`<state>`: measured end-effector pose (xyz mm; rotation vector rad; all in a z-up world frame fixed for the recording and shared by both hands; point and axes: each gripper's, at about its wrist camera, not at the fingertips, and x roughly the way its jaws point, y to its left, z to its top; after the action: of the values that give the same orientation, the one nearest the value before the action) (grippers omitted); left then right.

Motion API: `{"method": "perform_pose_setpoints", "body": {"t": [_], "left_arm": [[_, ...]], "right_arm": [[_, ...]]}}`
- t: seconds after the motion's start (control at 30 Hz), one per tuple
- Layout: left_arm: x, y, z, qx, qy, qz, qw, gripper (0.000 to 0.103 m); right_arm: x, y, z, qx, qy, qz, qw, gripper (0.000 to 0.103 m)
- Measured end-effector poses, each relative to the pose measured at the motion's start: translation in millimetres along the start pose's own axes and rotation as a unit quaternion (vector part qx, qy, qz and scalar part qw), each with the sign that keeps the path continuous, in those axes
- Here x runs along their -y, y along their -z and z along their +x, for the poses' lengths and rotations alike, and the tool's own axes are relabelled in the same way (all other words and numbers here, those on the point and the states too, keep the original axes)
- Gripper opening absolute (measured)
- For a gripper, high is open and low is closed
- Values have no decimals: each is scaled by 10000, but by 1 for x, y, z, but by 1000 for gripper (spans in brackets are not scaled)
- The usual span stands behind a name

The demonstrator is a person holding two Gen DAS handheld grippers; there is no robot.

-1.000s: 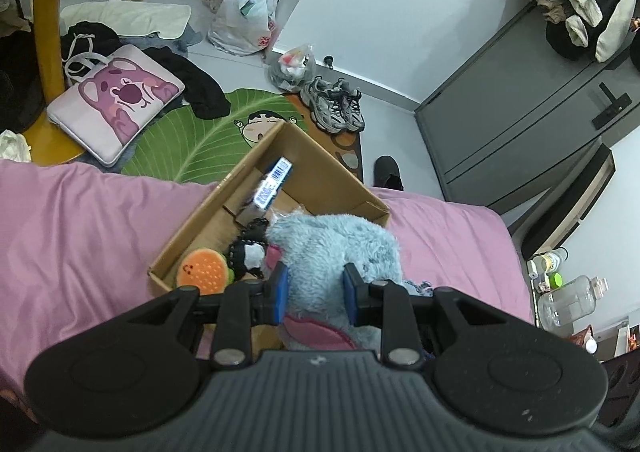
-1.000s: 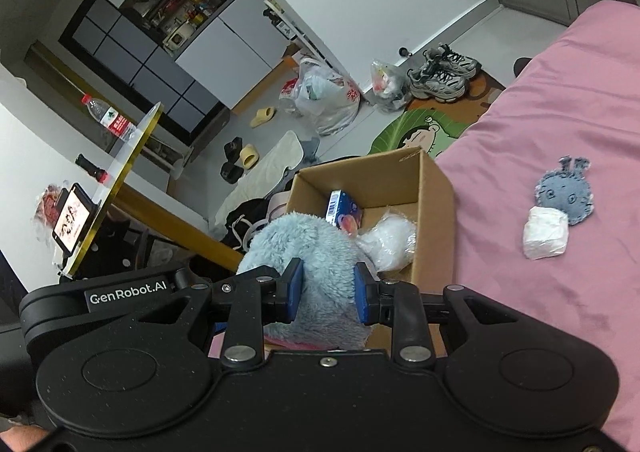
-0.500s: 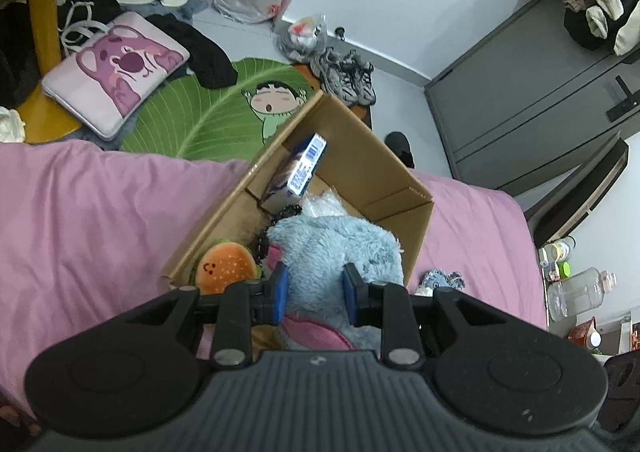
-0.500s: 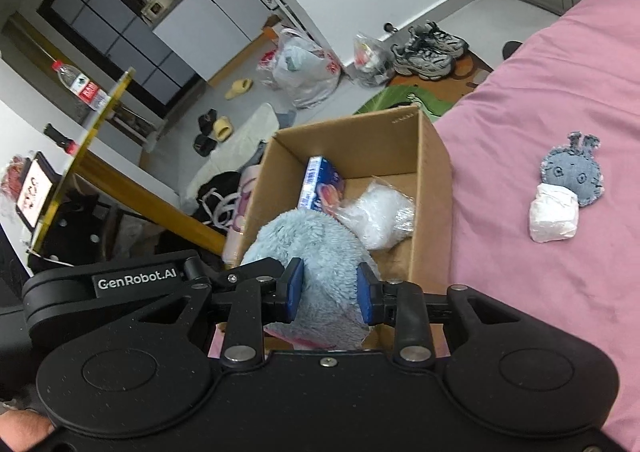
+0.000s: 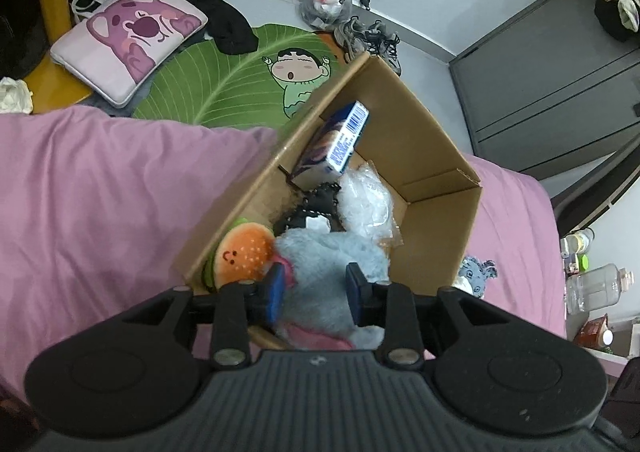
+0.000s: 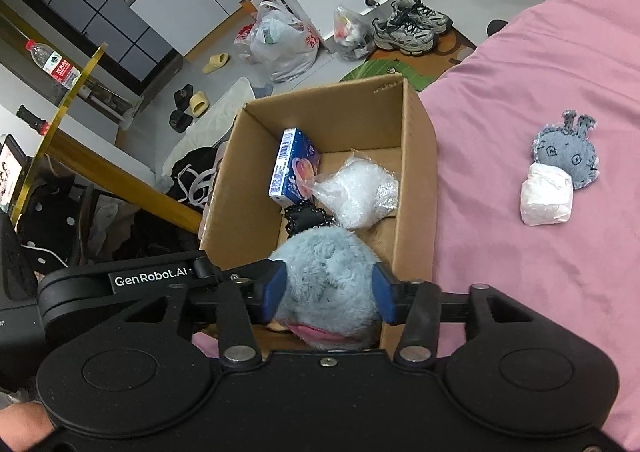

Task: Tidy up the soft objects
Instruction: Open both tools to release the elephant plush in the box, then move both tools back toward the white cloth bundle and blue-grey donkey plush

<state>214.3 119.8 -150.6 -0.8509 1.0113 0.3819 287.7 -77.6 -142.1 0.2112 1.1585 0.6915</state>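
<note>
A fluffy light-blue plush (image 5: 328, 252) sits low in the near end of an open cardboard box (image 5: 436, 156) on a pink bedspread (image 5: 100, 192). My left gripper (image 5: 315, 288) still pinches the plush while its jaws are opening. My right gripper (image 6: 330, 294) straddles the same plush (image 6: 328, 264). Its jaws are opening wide and the fluff looks round and unsqueezed. Inside the box (image 6: 416, 156) are a burger plush (image 5: 244, 252), a blue carton (image 6: 294, 168), a clear plastic bag (image 6: 356, 196) and a black lacy item (image 6: 304, 216).
A grey bunny plush (image 6: 564, 156) and a white wad (image 6: 546, 200) lie on the bedspread to the right of the box. Beyond the bed, the floor holds a green leaf mat (image 5: 208, 84), a pink pouch (image 5: 128, 36), sneakers (image 6: 412, 28) and plastic bags (image 6: 280, 40).
Both grippers sank toward the box, carrying the blue plush down into it. The right jaws spread much wider; the left jaws widened slightly.
</note>
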Motion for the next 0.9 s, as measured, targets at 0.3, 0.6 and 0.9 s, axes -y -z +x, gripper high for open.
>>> {"method": "perform_pose_setpoints", "body": {"t": [0.3,0.6,0.9], "left_arm": [[9,-2,-25,295,-216,305,9989,61],[30,4,-51,650,-339,699,9949,81],[51,12,-64,881,-492,886,9909,82]], "right_arm": [[-1,-3,-25,309,-158,-95,9994,74],[13,-9,-49,560,-361,83,9977,77],[40,-14,-73,810,-556,316,9947,81]]}}
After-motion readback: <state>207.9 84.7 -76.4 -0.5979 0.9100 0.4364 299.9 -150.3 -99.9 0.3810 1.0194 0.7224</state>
